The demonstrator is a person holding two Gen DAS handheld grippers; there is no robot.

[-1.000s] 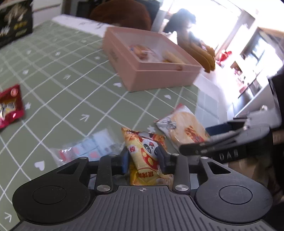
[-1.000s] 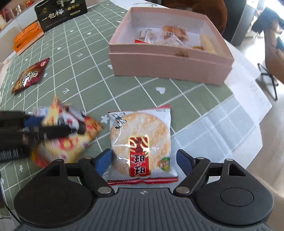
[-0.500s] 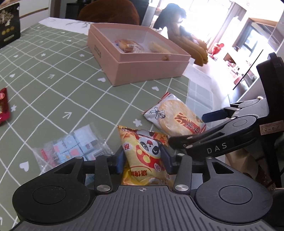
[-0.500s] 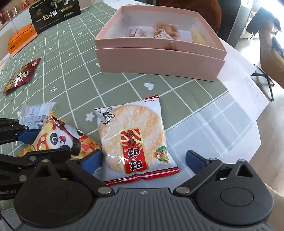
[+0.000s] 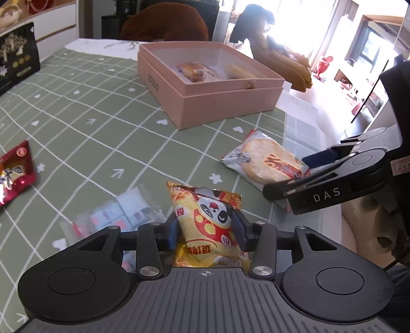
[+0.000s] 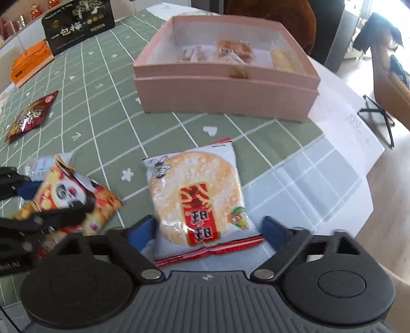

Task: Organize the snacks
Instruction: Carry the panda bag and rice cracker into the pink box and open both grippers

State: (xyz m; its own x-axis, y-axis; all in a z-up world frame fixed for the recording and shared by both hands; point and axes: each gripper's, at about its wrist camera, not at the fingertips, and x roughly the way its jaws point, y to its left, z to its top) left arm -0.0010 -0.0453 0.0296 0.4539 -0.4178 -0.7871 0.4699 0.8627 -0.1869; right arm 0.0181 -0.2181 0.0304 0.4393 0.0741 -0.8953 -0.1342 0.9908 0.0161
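Observation:
My left gripper is shut on a yellow panda snack packet, held upright between its blue pads; the right wrist view shows that packet at the left. A round rice cracker packet lies flat on the green checked cloth. My right gripper straddles its near end, jaws closing, pads at its edges without squeezing it. The left wrist view shows the cracker under the right gripper's fingers. The open pink box beyond holds a few snacks.
A clear packet of small sweets lies just left of the panda packet. A red snack packet sits far left. A black box and an orange box stand at the back left. The table edge runs close on the right.
The right jaws opened wider, then narrowed around the rice cracker packet. The left gripper kept its hold on the panda packet and barely shifted.

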